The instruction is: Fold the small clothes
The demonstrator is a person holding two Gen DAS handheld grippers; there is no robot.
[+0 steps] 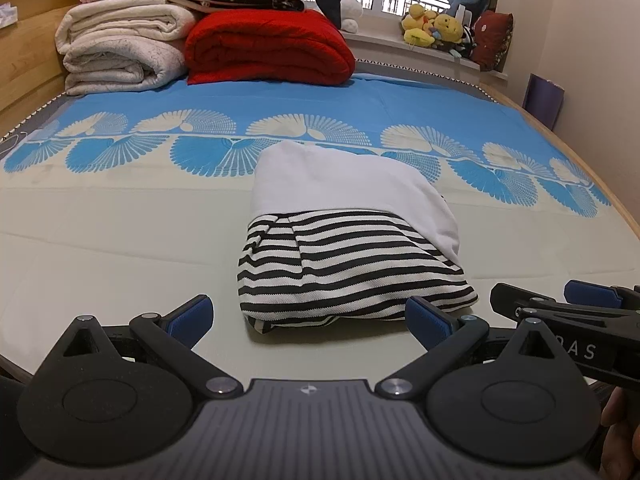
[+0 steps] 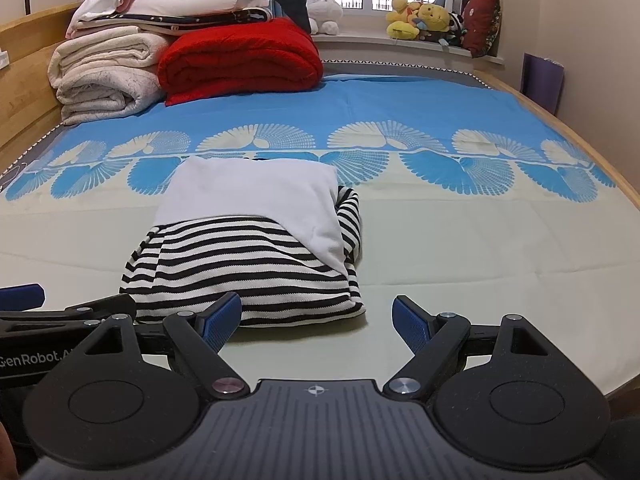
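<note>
A small garment (image 1: 344,248), black-and-white striped with a plain white part, lies folded into a compact packet on the bed; the right wrist view shows the folded garment (image 2: 256,248) left of centre. My left gripper (image 1: 310,320) is open just short of its near edge, blue pads wide apart and holding nothing. My right gripper (image 2: 316,320) is open too, its left pad beside the packet's near right corner, nothing between the pads. The right gripper (image 1: 568,300) shows at the lower right of the left wrist view, and the left gripper (image 2: 60,304) at the lower left of the right wrist view.
The bed sheet (image 1: 120,220) is cream with a blue fan pattern. At the far left stand rolled white blankets (image 1: 120,48), a red quilt (image 1: 268,48) and more stacked bedding with a plush shark. Stuffed toys (image 1: 436,28) sit on the windowsill. A wooden bed frame (image 1: 560,136) edges the right side.
</note>
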